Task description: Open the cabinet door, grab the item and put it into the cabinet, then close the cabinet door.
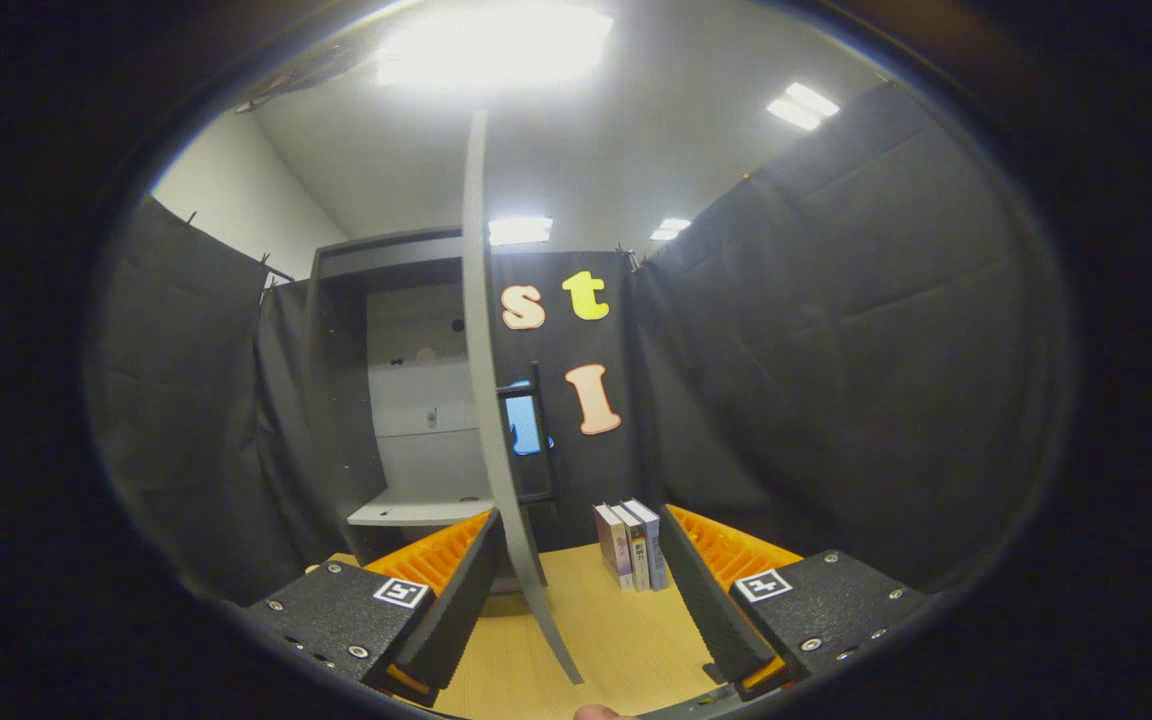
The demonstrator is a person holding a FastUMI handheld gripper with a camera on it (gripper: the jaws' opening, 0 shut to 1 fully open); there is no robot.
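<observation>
The grey cabinet (336,300) stands ahead on the left with its inside (421,400) exposed and a pale shelf (416,512) low in it. Its door (479,350) is swung open and I see it edge-on, a thin grey slab running down between my fingers, close against the left one. A black bar handle (536,430) sits on the door's right face. Three books (629,545) stand upright on the wooden table (626,640), just ahead of the right finger. My gripper (581,520) is open, and only the door's edge lies between the fingers.
Black cloth walls (836,350) close in the booth on the right, behind and on the left. The table runs forward under the fingers to the cabinet's foot. A person's fingertip (601,712) shows at the very bottom.
</observation>
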